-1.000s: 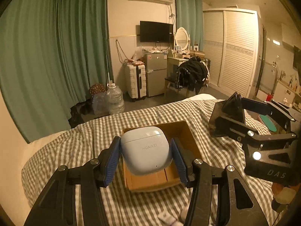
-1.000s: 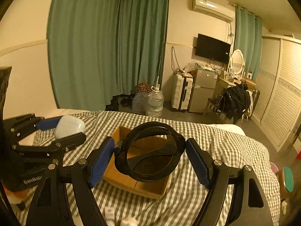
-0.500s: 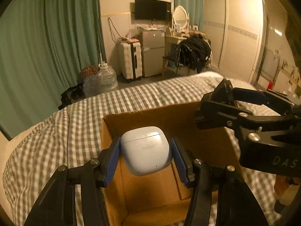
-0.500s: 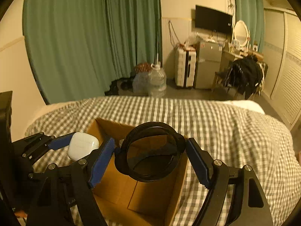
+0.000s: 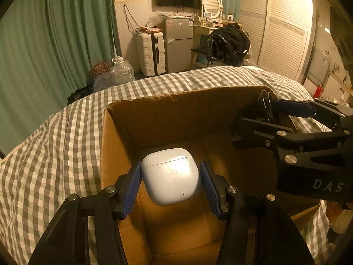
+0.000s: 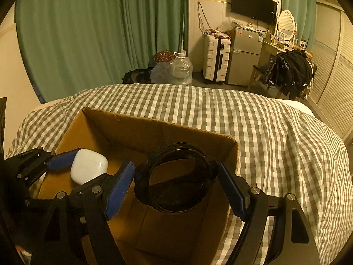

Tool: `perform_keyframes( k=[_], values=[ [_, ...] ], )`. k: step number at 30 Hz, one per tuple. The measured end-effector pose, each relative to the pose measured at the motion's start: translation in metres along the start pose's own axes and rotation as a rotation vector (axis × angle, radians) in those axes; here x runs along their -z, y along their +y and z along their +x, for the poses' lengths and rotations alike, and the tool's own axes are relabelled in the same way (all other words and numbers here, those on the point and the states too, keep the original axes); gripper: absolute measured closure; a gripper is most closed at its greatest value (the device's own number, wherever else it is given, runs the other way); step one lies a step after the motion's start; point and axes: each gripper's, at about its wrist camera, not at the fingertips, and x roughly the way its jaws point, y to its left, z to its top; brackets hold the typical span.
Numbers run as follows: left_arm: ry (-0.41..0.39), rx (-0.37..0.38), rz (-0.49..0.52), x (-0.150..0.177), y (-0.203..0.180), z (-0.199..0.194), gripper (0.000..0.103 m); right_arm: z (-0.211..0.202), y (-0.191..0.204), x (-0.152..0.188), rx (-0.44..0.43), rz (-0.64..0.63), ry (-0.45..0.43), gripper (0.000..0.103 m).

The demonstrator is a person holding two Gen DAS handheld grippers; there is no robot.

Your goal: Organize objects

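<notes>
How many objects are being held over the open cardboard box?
2: a pale blue earbud case in the left gripper and a black round ring-shaped object in the right gripper. The brown cardboard box floor is partly hidden.

You have two grippers, one earbud case, one black ring, one cardboard box, one suitcase.

A pale blue, rounded earbud case with a faint brand mark and a tiny dot near its lower end hangs lid-end away, clamped at its sides, inside the open cardboard box toward its left wall. A black, glossy ring-shaped object stands on edge within the box's right part, gripped at both sides. The brown box rests on the checked bed.
</notes>
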Motion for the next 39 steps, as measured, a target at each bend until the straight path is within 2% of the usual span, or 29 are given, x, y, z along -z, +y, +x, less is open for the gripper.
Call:
perform_keyframes(
  k=[4,6,8,12,16,19,22,27,32,39],
  values=[
    [0.004,0.009,-0.004,-0.003,-0.001,-0.002,0.047,0.000,-0.002,-0.002,-0.016,0.014,-0.008,0.025],
    [-0.007,0.019,-0.009,-0.005,-0.002,-0.007,0.044,-0.003,-0.003,-0.003,-0.024,0.025,-0.019,0.020],
    [-0.022,0.018,-0.014,-0.006,-0.002,-0.016,0.032,-0.011,-0.004,-0.006,-0.020,0.041,-0.046,0.013],
    [-0.097,0.026,-0.048,-0.013,-0.002,-0.054,0.021,-0.035,-0.011,-0.013,-0.038,0.096,-0.079,0.012],
    [-0.152,0.030,-0.062,-0.020,-0.003,-0.100,0.015,-0.080,-0.009,-0.024,-0.035,0.118,-0.123,0.011],
    [-0.224,-0.034,-0.034,-0.027,-0.008,-0.149,0.006,-0.127,-0.003,-0.033,-0.002,0.091,-0.190,0.007],
    [-0.288,-0.061,-0.018,-0.028,-0.010,-0.192,0.004,-0.176,0.004,-0.037,0.027,0.072,-0.255,0.004],
    [-0.371,-0.083,-0.009,-0.024,-0.016,-0.263,0.002,-0.249,0.020,-0.032,0.063,0.030,-0.315,0.003],
    [-0.363,-0.131,0.009,-0.007,-0.029,-0.307,0.001,-0.306,0.033,-0.017,0.075,-0.020,-0.346,0.003],
    [-0.297,-0.193,-0.019,0.034,-0.033,-0.328,0.001,-0.351,0.058,0.033,0.111,-0.128,-0.324,0.003]
  ],
)
